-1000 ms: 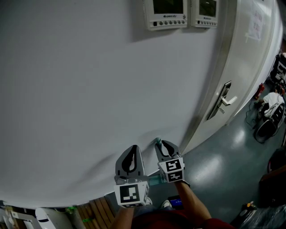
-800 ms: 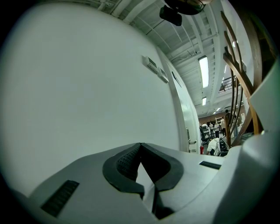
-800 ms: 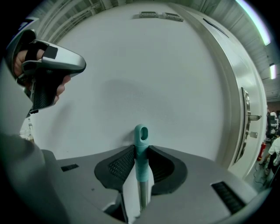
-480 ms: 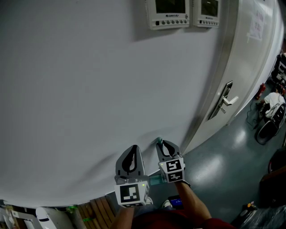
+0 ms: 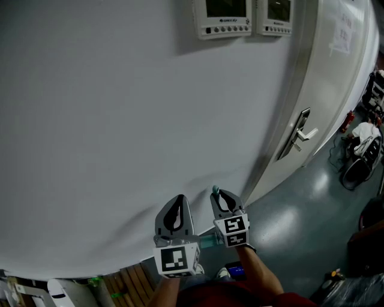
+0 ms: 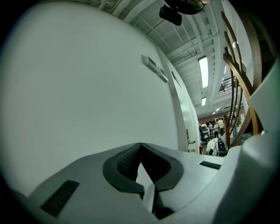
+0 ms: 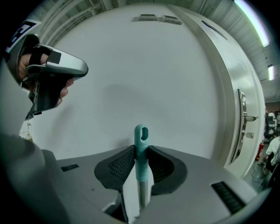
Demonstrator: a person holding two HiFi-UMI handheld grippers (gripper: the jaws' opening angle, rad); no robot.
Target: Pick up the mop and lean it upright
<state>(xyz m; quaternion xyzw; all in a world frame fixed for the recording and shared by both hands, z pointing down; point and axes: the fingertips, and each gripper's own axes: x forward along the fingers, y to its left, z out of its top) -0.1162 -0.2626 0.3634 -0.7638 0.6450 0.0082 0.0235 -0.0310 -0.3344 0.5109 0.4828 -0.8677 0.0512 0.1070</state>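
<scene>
- The right gripper (image 5: 218,193) has just been closing and is clamping the mop handle (image 7: 141,133) near the wall (image 5: 120,120).
- The left gripper (image 5: 177,199) is hovering closed and empty.
- Open floor (image 5: 300,240) is lying right, past the door (image 5: 336,90).

Out of sight below its teal tip, lower centre: nearly all of the mop (image 5: 215,190). Cut off at the top edge: two wall panels (image 5: 223,18). Too small to read at upper right: the door notice (image 5: 342,37).
</scene>
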